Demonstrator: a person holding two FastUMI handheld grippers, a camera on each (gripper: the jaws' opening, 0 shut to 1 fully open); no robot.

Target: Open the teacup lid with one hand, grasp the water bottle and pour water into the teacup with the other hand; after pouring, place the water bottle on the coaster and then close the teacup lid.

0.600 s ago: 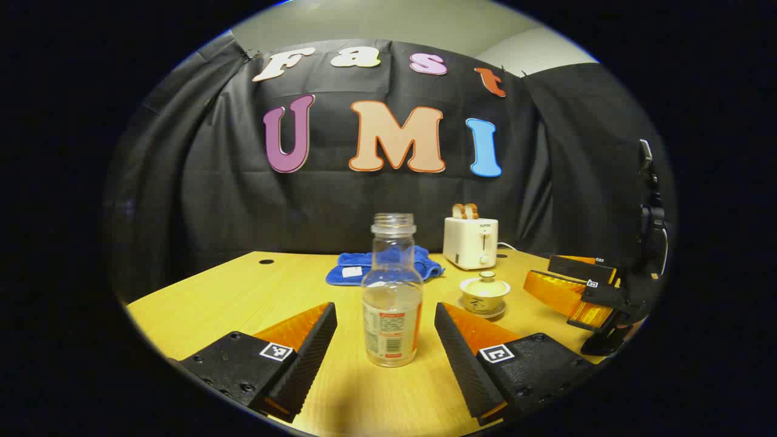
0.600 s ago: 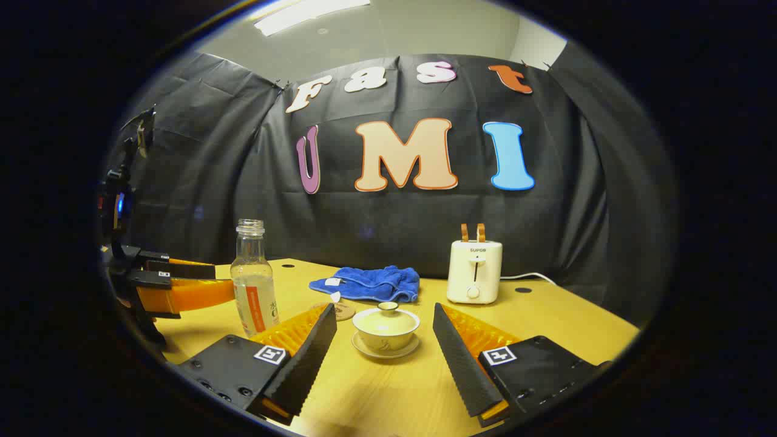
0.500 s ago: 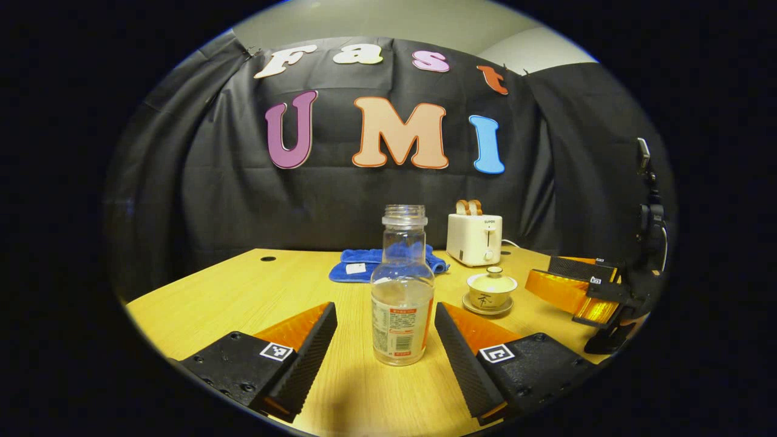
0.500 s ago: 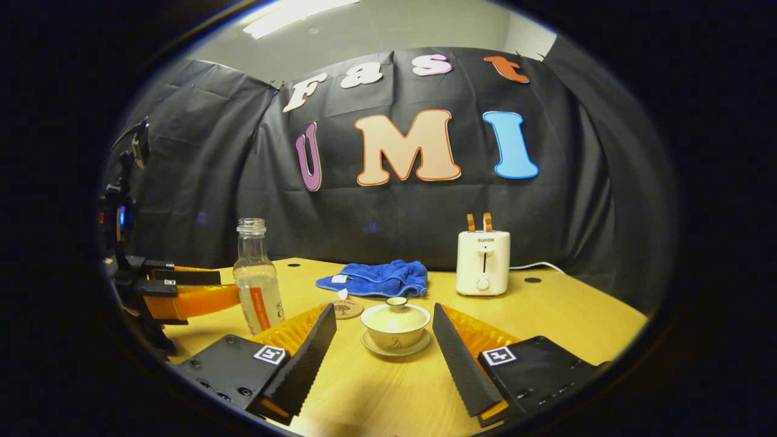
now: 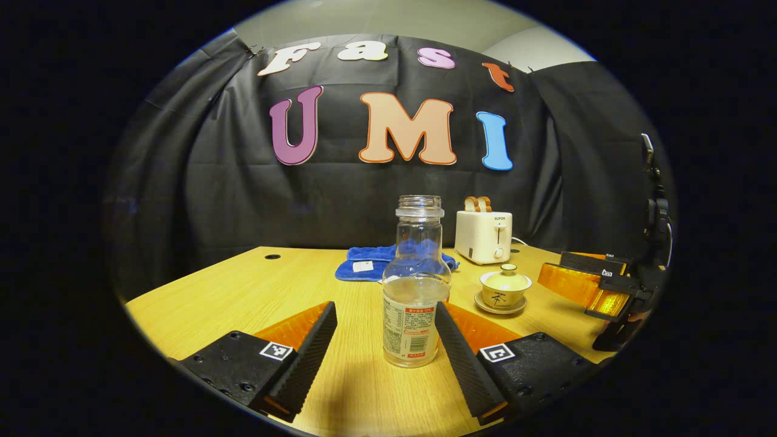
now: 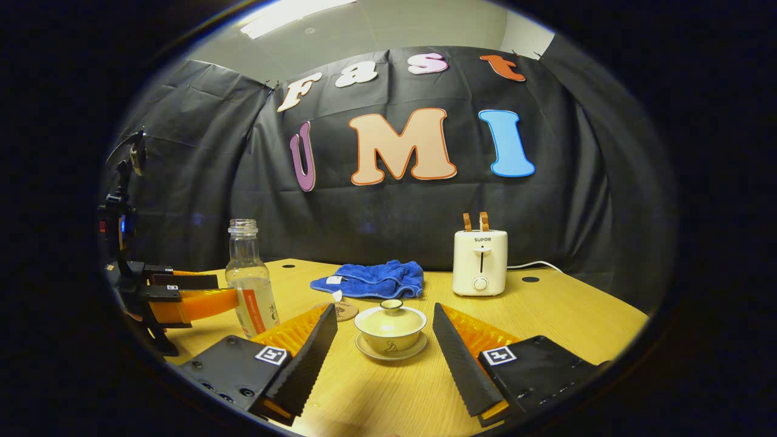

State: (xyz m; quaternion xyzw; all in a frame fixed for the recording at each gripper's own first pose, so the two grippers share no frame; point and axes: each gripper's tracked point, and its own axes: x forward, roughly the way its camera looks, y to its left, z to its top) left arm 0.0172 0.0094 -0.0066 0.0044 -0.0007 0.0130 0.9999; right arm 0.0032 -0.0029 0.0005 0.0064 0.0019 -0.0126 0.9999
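Since the earlier frame we have brought the left gripper (image 5: 385, 340) closer to the water bottle (image 5: 416, 285), which now stands upright at lower centre of the left gripper view, between our wide-apart fingers and nearer the right one; neither visibly grips it. Our right gripper (image 6: 384, 349) is likewise spread wide, empty, with the lidded teacup (image 6: 390, 326) on its saucer between the fingers at lower centre. Left of the cup lies the coaster (image 6: 345, 311); behind, a blue cloth (image 6: 371, 279) and toaster (image 6: 479, 262).
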